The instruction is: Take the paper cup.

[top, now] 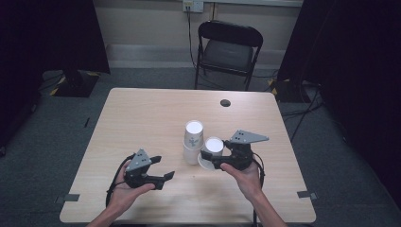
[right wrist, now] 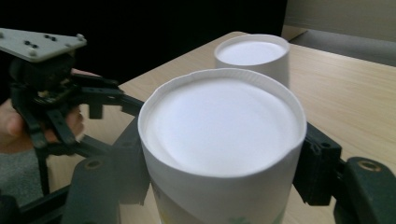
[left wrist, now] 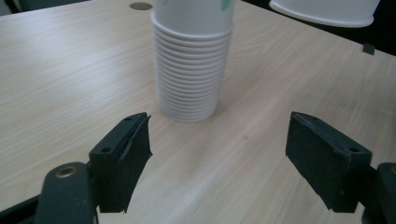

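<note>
Black right gripper [top: 212, 159] around paper cup [top: 213, 145]

right gripper [top: 211, 156] clasping paper cup [top: 213, 145], cup stack [top: 193, 142]

in the left gripper view the top edge crops the cup stack [left wrist: 191, 65] and the held cup [left wrist: 327, 10]; in the right gripper view that cup's base runs off the bottom edge.
</note>
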A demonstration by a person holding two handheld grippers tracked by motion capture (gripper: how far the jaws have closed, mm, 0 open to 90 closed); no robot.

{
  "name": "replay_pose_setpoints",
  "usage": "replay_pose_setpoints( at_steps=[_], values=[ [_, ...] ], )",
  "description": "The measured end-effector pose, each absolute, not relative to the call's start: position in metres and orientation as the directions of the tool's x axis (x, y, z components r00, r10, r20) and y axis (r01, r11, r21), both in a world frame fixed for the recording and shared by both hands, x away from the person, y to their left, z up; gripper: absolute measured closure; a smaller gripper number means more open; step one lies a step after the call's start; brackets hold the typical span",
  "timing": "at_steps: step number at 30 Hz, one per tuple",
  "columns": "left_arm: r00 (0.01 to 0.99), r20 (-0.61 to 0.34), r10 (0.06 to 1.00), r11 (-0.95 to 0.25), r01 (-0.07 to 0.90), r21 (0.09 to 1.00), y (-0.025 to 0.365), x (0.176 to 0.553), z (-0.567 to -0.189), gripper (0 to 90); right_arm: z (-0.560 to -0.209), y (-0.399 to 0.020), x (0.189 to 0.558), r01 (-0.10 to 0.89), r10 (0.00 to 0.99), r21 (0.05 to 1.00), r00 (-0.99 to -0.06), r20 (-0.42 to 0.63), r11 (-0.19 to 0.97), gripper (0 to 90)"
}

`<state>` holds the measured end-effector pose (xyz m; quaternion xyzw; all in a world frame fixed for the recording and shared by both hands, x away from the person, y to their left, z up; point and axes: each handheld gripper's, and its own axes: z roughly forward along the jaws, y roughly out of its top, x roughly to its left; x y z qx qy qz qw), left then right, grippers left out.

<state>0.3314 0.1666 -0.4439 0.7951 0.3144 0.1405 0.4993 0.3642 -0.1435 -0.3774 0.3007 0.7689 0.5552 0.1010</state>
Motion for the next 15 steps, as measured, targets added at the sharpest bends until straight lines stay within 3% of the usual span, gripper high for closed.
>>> replay_pose_setpoints(
  at_steps=[9, 15],
  values=[
    [0.803, -0.049, 0.595, -0.359, 0.32, 0.877, 0.135, 0.323, -0.441, 22.7, -0.381, -0.123, 0.36, 0.365, 0.524, 0.906, -0.826, 0.21, 0.213, 33.5],
    [0.822, -0.044, 0.568, -0.319, 0.268, 0.909, 0.13, 0.32, -0.451, 26.8, -0.388, -0.113, 0.355, 0.392, 0.483, 0.897, -0.837, 0.257, 0.202, 33.5]
  ],
)
